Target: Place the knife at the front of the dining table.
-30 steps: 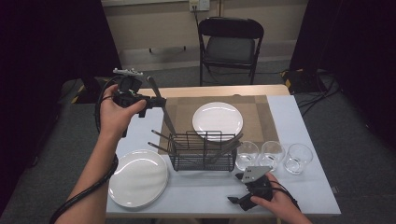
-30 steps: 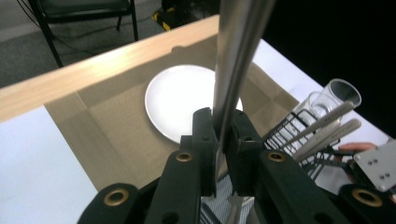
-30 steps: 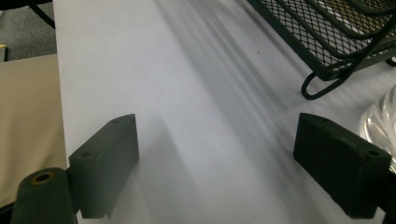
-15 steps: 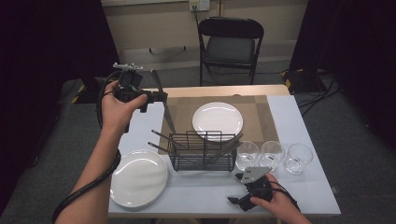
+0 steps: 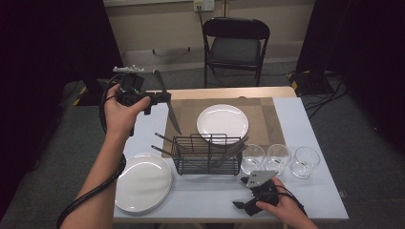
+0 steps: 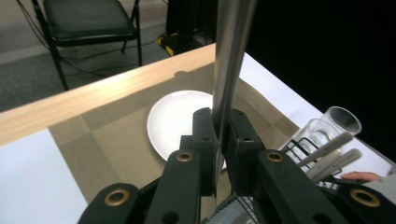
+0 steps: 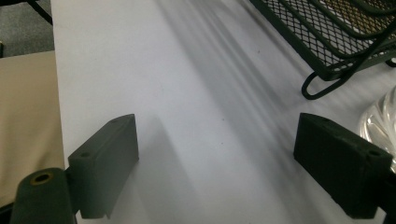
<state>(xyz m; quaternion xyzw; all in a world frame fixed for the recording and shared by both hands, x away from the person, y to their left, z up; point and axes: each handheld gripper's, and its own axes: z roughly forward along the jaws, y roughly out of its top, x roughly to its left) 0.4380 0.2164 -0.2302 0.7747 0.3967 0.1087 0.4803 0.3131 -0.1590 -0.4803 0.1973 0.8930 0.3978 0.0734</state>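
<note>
High view: table [image 5: 315,119], mat [image 5: 267,119], rack [image 5: 206,155], plate [image 5: 222,123], then knife [image 5: 167,102] pinched aloft left of the plate by left gripper [image 5: 160,98]; right gripper [image 5: 248,193] rests spread; likely next, lay knife beside plate.

— What sits on the counter [image 5: 305,119] in front of you?

— I see a brown placemat [image 5: 267,119] at the far middle, with a white plate [image 5: 222,123] lying on it. Just on my side of that plate stands a black wire rack [image 5: 206,155], with cutlery handles [image 5: 229,152] leaning out of it. Right of the rack, three clear glasses stand in a row: the first [image 5: 252,158], the second [image 5: 279,157], the third [image 5: 304,161].

— Anything on your left?

— A second white plate [image 5: 143,181], near my edge, off the mat.

— And beyond the counter?

— I see a black folding chair [image 5: 236,45] facing me on grey carpet, and cables [image 5: 325,102] trailing on the floor at the right.
</note>
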